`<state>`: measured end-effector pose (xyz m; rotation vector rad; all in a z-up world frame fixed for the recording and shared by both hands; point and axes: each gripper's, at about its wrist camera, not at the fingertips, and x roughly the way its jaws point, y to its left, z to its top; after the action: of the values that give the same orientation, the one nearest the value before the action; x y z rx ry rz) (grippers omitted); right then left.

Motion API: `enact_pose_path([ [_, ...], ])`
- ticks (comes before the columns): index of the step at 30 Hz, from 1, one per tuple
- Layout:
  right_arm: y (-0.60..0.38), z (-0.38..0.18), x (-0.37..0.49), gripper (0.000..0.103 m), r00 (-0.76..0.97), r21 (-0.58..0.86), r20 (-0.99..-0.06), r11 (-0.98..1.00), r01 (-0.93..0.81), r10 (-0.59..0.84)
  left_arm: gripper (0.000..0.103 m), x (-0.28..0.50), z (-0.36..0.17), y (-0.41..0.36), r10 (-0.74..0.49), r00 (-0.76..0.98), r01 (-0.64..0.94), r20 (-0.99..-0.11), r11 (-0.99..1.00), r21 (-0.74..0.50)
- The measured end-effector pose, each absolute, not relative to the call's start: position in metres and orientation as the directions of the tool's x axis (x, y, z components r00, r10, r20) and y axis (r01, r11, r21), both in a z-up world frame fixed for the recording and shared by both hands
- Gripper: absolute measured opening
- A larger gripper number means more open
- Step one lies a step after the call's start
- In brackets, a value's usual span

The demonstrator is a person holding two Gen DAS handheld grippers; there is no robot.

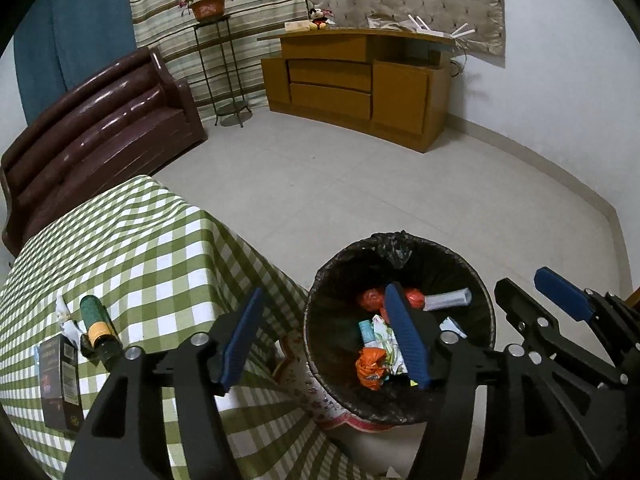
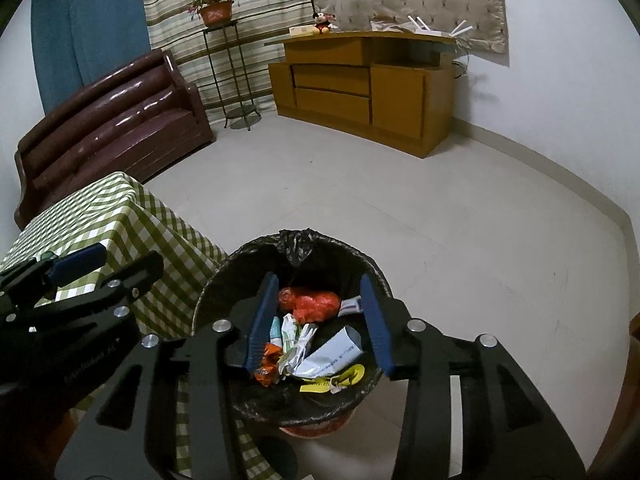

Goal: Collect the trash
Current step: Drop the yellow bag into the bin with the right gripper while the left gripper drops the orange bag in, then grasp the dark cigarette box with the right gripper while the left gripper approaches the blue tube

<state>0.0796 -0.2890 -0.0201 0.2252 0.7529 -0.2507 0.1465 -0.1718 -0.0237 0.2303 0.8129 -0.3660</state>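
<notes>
Both grippers over bin (image 2: 224, 280); left gripper (image 1: 326, 336) wide, right gripper (image 2: 320, 322) narrower, both empty; trash (image 2: 312, 344) below.

Print on the black box (image 1: 62, 380) and trash wrappers (image 2: 332, 354) is illegible.

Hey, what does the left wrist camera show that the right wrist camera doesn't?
Only the left wrist view shows things left on the checked tablecloth: a green bottle, a dark box and crumpled white paper. Only the right wrist view shows a yellow wrapper in the bin. Both show the black-lined trash bin, the orange bag inside, and the open, empty left gripper and right gripper.
</notes>
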Motion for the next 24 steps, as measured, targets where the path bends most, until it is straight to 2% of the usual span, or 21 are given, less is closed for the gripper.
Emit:
enact_pose_path([
  [2, -0.289, -0.019, 0.078, 0.053, 0.702, 0.113, -0.699, 0.948, 0.298, -0.138, 0.064, 0.145, -0.022, -0.168, -0.232, 0.628, 0.401, -0.743, 0.915, 0.054],
  [7, -0.278, -0.013, 0.074, 0.057, 0.708, 0.112, -0.695, 0.954, 0.278, -0.125, 0.065, 0.138, -0.016, -0.151, -0.227, 0.635, 0.381, -0.738, 0.924, 0.043],
  [24, -0.185, 0.011, 0.076, 0.058, 0.726, 0.114, -0.688, 0.987, 0.109, 0.000, 0.070, 0.111, 0.010, -0.029, -0.097, 0.686, 0.188, -0.721, 0.981, 0.047],
])
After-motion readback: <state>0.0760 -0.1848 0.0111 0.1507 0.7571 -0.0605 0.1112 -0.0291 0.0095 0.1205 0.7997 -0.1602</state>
